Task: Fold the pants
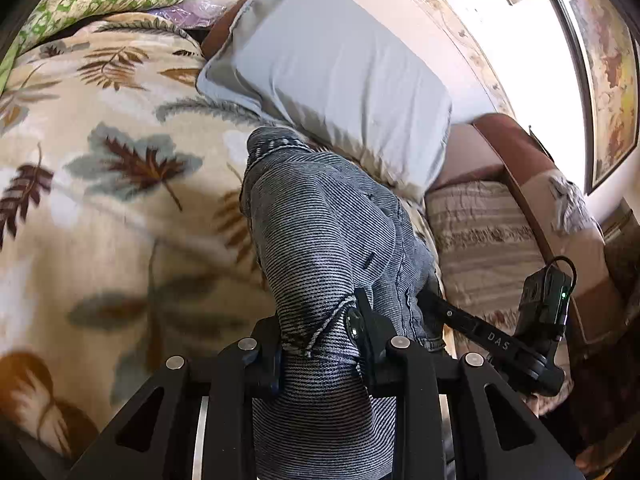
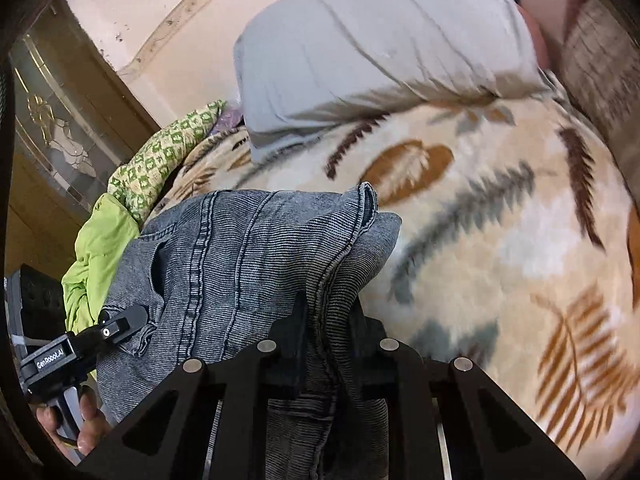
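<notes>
Two grippers each pinch a bunch of the same grey-blue denim pants (image 1: 320,232), and both jaws are pressed together on cloth rather than spread. In the left wrist view, the left gripper (image 1: 320,344) clamps a thick fold near a frayed edge, and the fabric runs straight away from its fingers toward the grey pillow (image 1: 340,68). The right gripper (image 2: 326,320) bites on a seam at the other side of the garment, with a pocket and stitched panel spreading off to its left. From that view the other tool and the hand (image 2: 76,420) holding it show at the lower left, so the two grips sit near each other across the cloth's width. The pants hang between them above the leaf-patterned blanket (image 2: 500,240), their long axis pointing ahead toward the pillow. Judging by this, a fold would carry the held end forward along that axis. A green quilt (image 2: 160,160) lies beyond.
</notes>
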Motion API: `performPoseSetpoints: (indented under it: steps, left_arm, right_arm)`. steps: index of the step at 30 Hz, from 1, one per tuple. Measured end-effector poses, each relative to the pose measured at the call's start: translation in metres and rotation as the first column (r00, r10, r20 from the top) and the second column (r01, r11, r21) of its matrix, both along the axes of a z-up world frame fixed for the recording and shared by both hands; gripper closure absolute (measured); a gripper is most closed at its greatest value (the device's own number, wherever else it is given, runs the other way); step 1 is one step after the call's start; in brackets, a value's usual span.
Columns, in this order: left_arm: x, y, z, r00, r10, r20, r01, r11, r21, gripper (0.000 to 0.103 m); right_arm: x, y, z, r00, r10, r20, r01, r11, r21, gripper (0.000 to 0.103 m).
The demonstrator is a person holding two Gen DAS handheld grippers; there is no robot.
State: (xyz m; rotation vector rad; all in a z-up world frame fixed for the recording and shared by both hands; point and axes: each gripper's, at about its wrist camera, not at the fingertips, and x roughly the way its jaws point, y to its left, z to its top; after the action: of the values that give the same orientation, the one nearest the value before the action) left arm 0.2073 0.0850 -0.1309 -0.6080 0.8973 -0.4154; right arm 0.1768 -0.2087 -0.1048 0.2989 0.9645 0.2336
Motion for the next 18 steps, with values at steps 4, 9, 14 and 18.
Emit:
performPoseSetpoints:
  steps: [4,9,14,18]
  left_arm:
    - [0.038,-0.005,-0.029,0.999,0.004,-0.05,-0.004,1.0,0.0,0.075]
    - [0.061,-0.013,-0.095,0.975,0.066,-0.213,-0.066,0.998,0.007,0.049]
    - [0.054,-0.003,-0.075,0.974,0.06,-0.219,-0.064,0.998,-0.014,0.045]
    - [0.019,0.014,-0.048,0.984,0.109,-0.139,-0.113,0.993,-0.02,0.04]
  right_arm:
    - [0.034,-0.003,-0.021,1.0,0.008,-0.03,-0.008,1.0,-0.002,0.086]
    - [0.059,-0.027,-0.099,0.986,-0.026,-0.162,0.038,0.997,0.072,0.073]
    - [0.037,-0.056,-0.086,0.983,-0.099,-0.153,0.128,0.974,0.189,0.063]
    - [-0.004,-0.06,-0.042,0.993,-0.101,-0.056,0.111,0.969,0.219,0.056]
